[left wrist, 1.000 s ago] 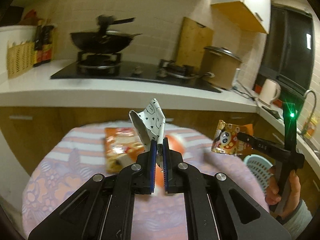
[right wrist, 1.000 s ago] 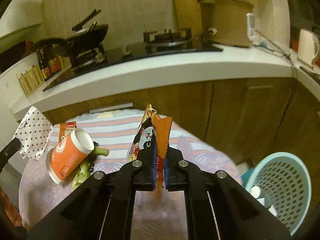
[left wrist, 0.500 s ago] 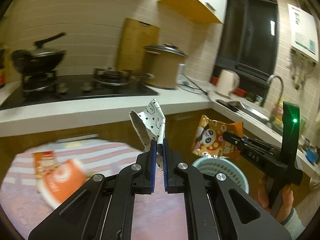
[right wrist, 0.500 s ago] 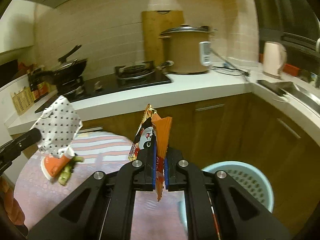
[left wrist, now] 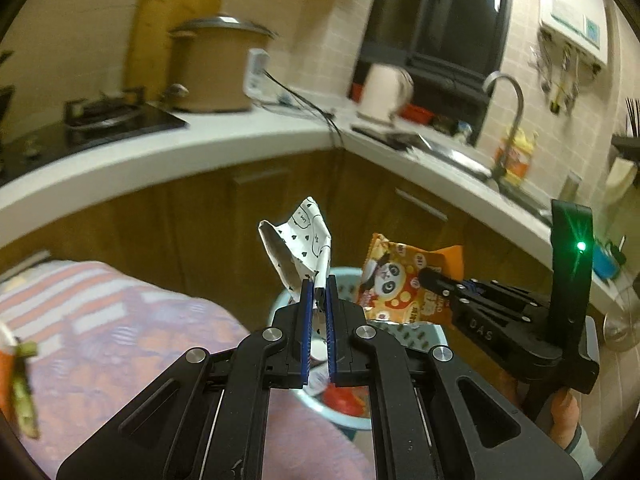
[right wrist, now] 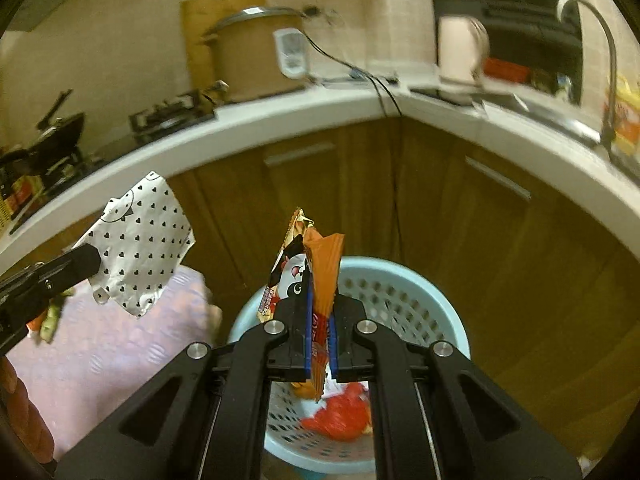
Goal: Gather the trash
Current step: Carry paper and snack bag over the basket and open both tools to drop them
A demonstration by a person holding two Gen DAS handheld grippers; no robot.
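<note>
My left gripper is shut on a white wrapper with black hearts, held in the air at the table's right edge; the wrapper also shows in the right wrist view. My right gripper is shut on an orange panda snack bag, held above the light blue perforated basket. The bag also shows in the left wrist view, where it partly hides the basket. Red trash lies inside the basket.
A round table with a pink striped cloth is at the left, with green vegetable scraps at its edge. Wooden cabinets and a white counter curve behind the basket. A sink tap is at the right.
Both grippers have swung right from over the table toward the basket, each still holding its wrapper. The cup and packet on the table have left the views.
</note>
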